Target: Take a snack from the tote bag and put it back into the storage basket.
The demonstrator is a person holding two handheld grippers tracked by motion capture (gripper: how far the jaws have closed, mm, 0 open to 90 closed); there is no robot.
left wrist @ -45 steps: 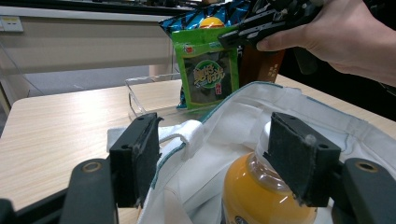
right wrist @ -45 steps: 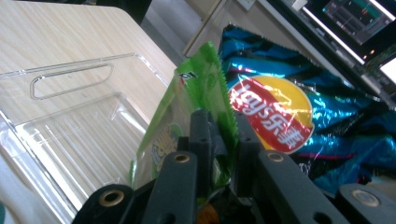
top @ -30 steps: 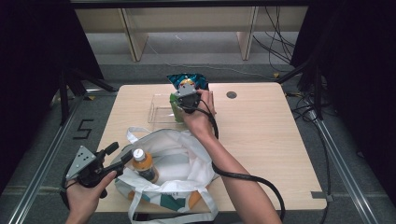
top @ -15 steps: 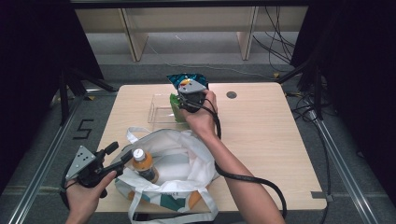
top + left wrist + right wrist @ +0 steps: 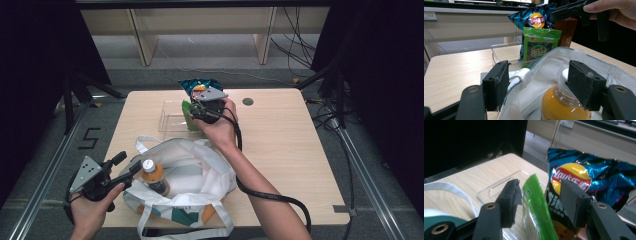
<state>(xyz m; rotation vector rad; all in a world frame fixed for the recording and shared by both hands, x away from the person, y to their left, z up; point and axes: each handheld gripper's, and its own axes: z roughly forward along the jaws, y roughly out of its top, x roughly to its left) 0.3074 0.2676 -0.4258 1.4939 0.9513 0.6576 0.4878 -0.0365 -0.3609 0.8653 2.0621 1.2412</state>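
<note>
The green snack packet (image 5: 536, 212) is stood upright in the clear tray (image 5: 170, 117) at the far middle of the table (image 5: 290, 150), just in front of the blue chip bag (image 5: 584, 180) and beside a brown carton (image 5: 566, 27), apparently so that the unpacked goods are kept together and upright. The right gripper (image 5: 200, 111) is held over the packet's top edge with the forearm stretched forward across the white tote bag (image 5: 200, 170); its jaws have just been opening, and the packet is seen between them with clear gaps on both sides, so it is judged released. The left gripper (image 5: 541, 87) is kept low at the near left corner, its jaws spread and empty, aimed at the tote's rim, where the orange drink bottle (image 5: 564, 105) is left standing inside, probably next to be lifted out.
</note>
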